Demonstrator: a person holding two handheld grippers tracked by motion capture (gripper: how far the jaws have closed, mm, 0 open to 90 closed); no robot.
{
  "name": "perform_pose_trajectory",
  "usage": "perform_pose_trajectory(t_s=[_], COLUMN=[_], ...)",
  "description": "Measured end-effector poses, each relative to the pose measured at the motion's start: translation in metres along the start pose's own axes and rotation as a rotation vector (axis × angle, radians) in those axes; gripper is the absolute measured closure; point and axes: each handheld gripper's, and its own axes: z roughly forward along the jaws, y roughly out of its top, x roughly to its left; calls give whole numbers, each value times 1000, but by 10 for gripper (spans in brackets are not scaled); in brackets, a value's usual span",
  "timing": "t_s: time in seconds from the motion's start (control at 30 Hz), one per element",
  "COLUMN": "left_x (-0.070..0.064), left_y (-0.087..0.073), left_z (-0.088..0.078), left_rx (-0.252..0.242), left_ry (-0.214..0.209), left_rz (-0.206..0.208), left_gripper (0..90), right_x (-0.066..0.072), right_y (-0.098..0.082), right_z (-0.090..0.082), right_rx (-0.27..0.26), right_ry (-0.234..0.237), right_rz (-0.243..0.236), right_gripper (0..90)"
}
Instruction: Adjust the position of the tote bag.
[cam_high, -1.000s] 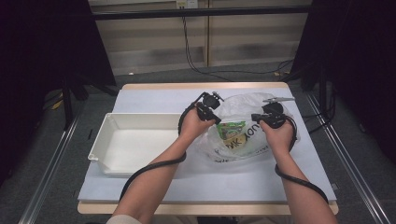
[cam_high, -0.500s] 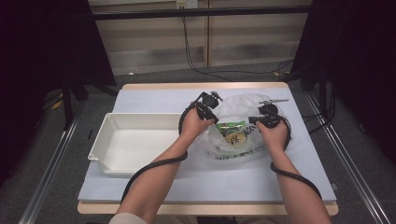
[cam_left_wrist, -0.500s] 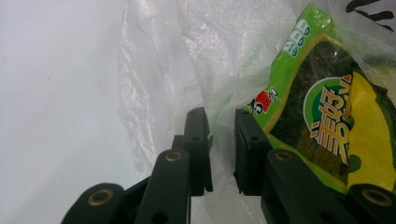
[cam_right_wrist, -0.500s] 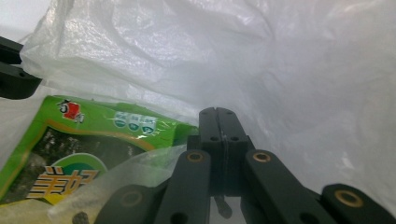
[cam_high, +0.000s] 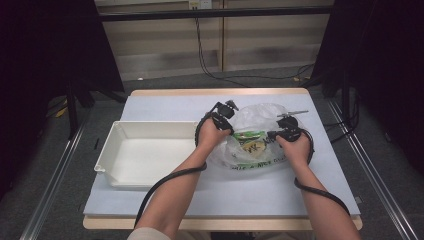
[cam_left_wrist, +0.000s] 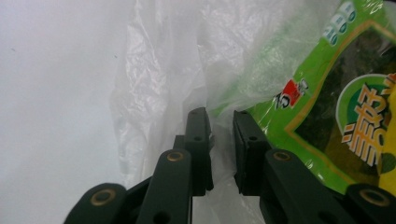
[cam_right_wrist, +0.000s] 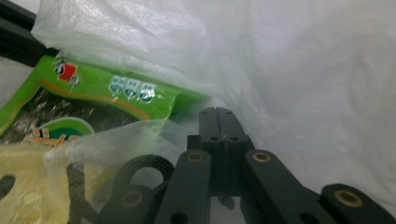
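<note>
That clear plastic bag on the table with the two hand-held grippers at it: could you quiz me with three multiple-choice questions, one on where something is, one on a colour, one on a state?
1. Where does the white tray lie relative to the plastic bag?
A. To its left in the high view
B. To its right
C. On top of it

2. What is the main colour of the snack packet inside the bag?
A. Red
B. Green
C. Blue

3. How do the right gripper jaws stand?
A. Wide apart
B. Pressed together
C. Around the tray rim

Answers: 1 A, the tray lies left of the bag. 2 B, the wrapper is bright green. 3 B, the right gripper view shows no gap between them, while the left gripper shows one.
</note>
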Motion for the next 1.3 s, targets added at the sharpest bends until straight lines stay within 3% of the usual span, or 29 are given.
perform_pose_trajectory(t_s=[0.07,0.17,0.2,0.37,0.4,0.53,0.63,0.77,0.93,0.97,1.1,1.23,1.3], left_x=[-3,-11,-15,-21,-22,-21,-19,-17,-17,-18,-16,-17,-17], left_y=[-3,-5,-4,-7,-8,-11,-12,-14,-14,-15,-15,-15,-14], left_z=[4,6,6,5,5,2,0,-1,-3,-3,-8,-9,-11], left_rx=[-6,-16,-14,-29,-36,-46,-45,-38,-46,-61,-65,-69,-67], left_ry=[-27,-37,-27,-29,-30,-29,-30,-19,-13,-17,-15,-16,-18], left_rz=[-9,15,34,42,28,31,37,42,58,39,35,40,37], left_gripper=[797,798,798,798,798,798,798,798,798,797,798,798,798], right_x=[-1,-1,-1,1,1,3,7,11,15,15,18,21,24], right_y=[-5,-13,-15,-28,-28,-24,-20,-16,-12,-12,-11,-9,-6], right_z=[-3,-13,-15,-30,-32,-40,-42,-41,-38,-38,-40,-44,-46], right_rx=[-2,11,16,4,2,-18,-20,-49,-53,-52,-47,-57,-58], right_ry=[4,9,9,11,13,8,-18,11,2,2,4,35,39], right_rz=[0,-17,-16,-18,-18,-19,-56,-40,-56,-57,-63,-48,-65], right_gripper=[900,900,900,900,900,889,854,793,754,754,711,732,744])
